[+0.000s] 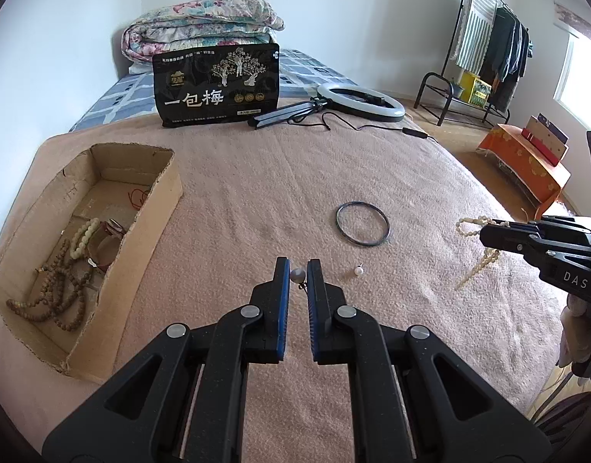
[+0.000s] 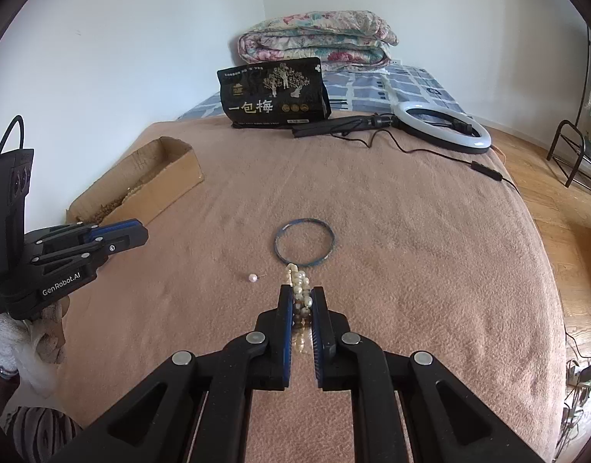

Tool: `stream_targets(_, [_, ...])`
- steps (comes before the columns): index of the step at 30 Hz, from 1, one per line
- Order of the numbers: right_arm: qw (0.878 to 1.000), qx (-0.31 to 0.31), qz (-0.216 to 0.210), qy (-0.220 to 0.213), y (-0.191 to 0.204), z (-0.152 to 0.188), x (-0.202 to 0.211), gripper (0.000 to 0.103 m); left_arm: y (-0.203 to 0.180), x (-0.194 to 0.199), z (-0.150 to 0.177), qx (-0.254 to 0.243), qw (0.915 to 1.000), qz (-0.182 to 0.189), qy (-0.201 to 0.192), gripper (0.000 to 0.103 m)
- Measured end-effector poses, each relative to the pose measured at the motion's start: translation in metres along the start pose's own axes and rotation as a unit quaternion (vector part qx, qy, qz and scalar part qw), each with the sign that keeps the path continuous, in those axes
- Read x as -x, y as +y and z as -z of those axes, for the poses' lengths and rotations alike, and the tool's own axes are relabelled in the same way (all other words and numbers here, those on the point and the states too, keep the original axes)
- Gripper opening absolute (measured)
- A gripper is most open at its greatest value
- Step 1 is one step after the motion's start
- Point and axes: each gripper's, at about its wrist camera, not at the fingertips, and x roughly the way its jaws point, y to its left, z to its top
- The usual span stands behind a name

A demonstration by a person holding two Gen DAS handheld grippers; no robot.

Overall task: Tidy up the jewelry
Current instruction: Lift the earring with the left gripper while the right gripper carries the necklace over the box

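Left gripper (image 1: 298,272) pinches a tiny slippery round pearl earring (image 1: 298,274), right gripper (image 2: 302,301) is clamped mid-strand on a floppy cream pearl bracelet (image 2: 300,283).

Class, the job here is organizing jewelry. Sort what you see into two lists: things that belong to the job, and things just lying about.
Belongs to the job:
- left gripper shut on a pearl earring
- right gripper shut on a pearl strand
- loose pearl earring
- bangle
- cardboard box holding bead bracelets

Lying about:
- black snack bag
- ring light
- folded quilt
- clothes rack
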Motion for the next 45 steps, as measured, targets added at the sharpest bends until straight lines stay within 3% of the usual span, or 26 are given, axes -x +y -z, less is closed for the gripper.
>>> stream_targets(11, [0.999, 0.026, -0.009, -0.021, 0.030, -0.030, 0.014, 0.006, 0.019, 0.031, -0.003, 0.014, 0.9996, -0.008, -0.024, 0.007])
stream_targets(21, [0.998, 0.044, -0.035, -0.031, 0.063, -0.060, 0.010, 0.006, 0.063, 0.057, -0.005, 0.035, 0.9979, -0.037, -0.041, 0.007])
stream_targets(37, [0.991, 0.085, -0.098, -0.042, 0.130, -0.113, -0.008, 0.006, 0.137, 0.084, -0.006, 0.069, 0.9930, -0.079, -0.055, 0.007])
stream_targets(45, [0.988, 0.097, -0.117, -0.039, 0.160, -0.137, -0.034, 0.006, 0.152, 0.084, -0.007, 0.074, 0.9926, -0.081, -0.052, 0.007])
